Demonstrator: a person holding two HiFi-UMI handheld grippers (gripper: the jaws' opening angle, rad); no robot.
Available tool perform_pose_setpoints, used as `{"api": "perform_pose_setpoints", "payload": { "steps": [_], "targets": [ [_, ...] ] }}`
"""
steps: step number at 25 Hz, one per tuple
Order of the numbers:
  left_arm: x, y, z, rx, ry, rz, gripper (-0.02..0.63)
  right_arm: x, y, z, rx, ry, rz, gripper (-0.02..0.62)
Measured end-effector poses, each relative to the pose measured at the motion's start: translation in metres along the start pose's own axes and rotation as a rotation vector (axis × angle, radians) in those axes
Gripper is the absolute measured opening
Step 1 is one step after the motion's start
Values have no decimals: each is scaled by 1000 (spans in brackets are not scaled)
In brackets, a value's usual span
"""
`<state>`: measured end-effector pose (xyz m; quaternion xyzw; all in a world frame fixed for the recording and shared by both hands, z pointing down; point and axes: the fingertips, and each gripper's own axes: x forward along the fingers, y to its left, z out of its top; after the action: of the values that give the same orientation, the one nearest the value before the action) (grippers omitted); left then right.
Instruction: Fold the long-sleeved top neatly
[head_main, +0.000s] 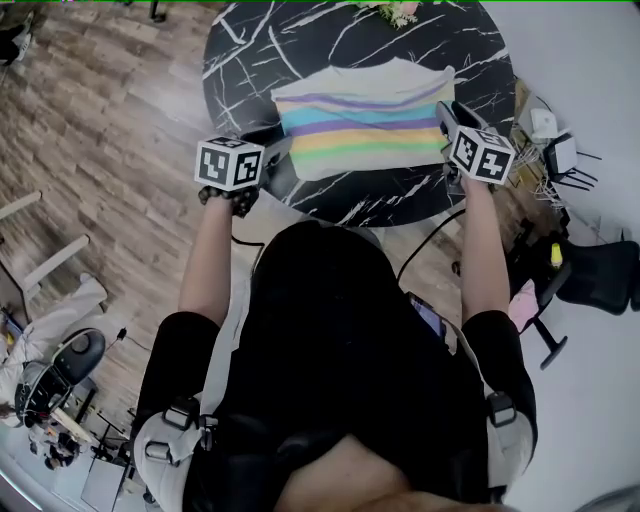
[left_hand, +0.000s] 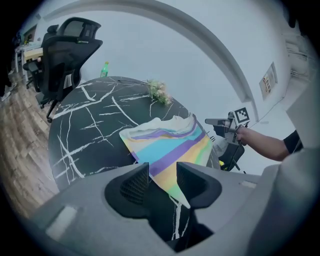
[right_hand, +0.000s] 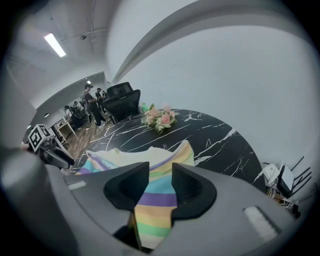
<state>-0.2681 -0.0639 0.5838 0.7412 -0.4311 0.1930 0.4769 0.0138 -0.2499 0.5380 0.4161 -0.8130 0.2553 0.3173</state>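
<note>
The soft, light, striped long-sleeved top (head_main: 365, 120) lies flat on the round black marble tabletop (head_main: 250, 60). It will flop, so grab its near corners. Your left gripper (left_hand: 162, 175) and right gripper (right_hand: 160, 175) point forward and down, jaws spread, with cloth between them but not pinched.

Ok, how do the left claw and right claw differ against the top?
The left claw frames only the top's pointed corner, with bare table beside it; stripes fill the right claw's whole gap. The left claw is at the top's left edge, the right claw at its right. Both are open.
</note>
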Motion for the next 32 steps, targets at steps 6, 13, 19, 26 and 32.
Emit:
{"api": "perform_pose_setpoints", "payload": {
  "steps": [6,13,19,26,32],
  "targets": [
    [3,-18,-37,-91,-18,-11,181,8,56,-4,-65,5,112,141],
    [3,-35,-65,-155,-45,27,181,25,104,-2,-199,44,240,140],
    [0,-46,-75,-271,-152,92,216,36,141,3,-282,87,380,138],
    [21,-53,-84,-504,-297,88,225,51,200,6,-419,140,522,138],
    [41,-58,-96,-533,-257,46,219,57,262,-10,-481,196,624,138]
  ]
}}
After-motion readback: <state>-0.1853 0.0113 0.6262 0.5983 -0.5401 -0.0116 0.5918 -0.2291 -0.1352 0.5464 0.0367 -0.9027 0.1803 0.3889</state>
